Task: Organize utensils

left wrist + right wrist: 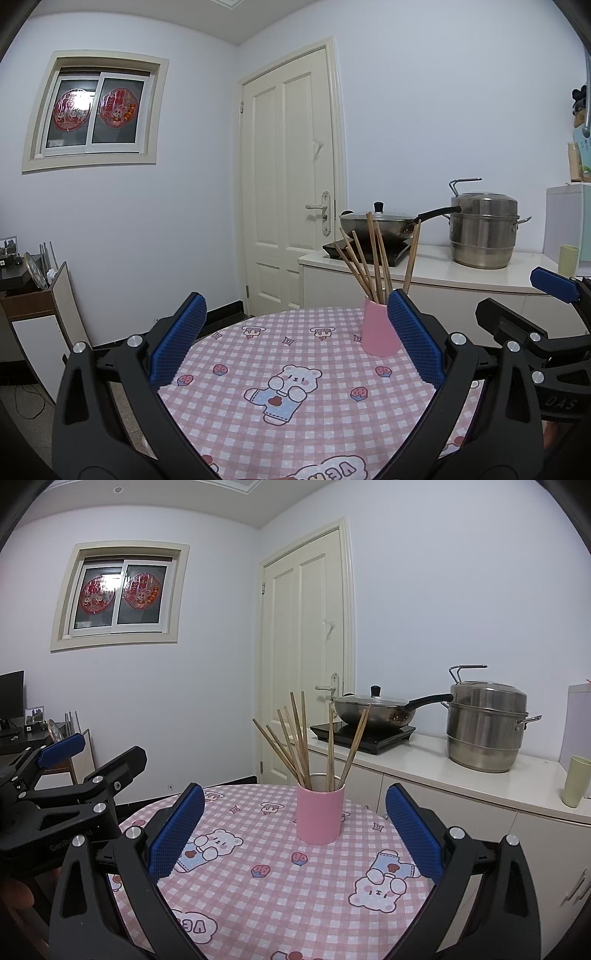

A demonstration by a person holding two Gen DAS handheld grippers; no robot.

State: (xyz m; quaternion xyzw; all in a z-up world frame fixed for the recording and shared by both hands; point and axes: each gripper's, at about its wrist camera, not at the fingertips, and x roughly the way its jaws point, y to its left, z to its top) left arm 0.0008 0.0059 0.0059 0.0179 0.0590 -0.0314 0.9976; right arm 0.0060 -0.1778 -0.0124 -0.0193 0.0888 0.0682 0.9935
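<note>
A pink cup stands upright on the round table with the pink checked cloth. Several wooden chopsticks stand in it, fanned out. My left gripper is open and empty above the table, the cup just inside its right finger. My right gripper is open and empty, with the cup between and beyond its fingers. The right gripper shows at the right edge of the left wrist view. The left gripper shows at the left of the right wrist view.
A counter runs along the right wall with a lidded wok on an induction plate, a steel steamer pot and a green cup. A white door is behind the table. A shelf unit stands left.
</note>
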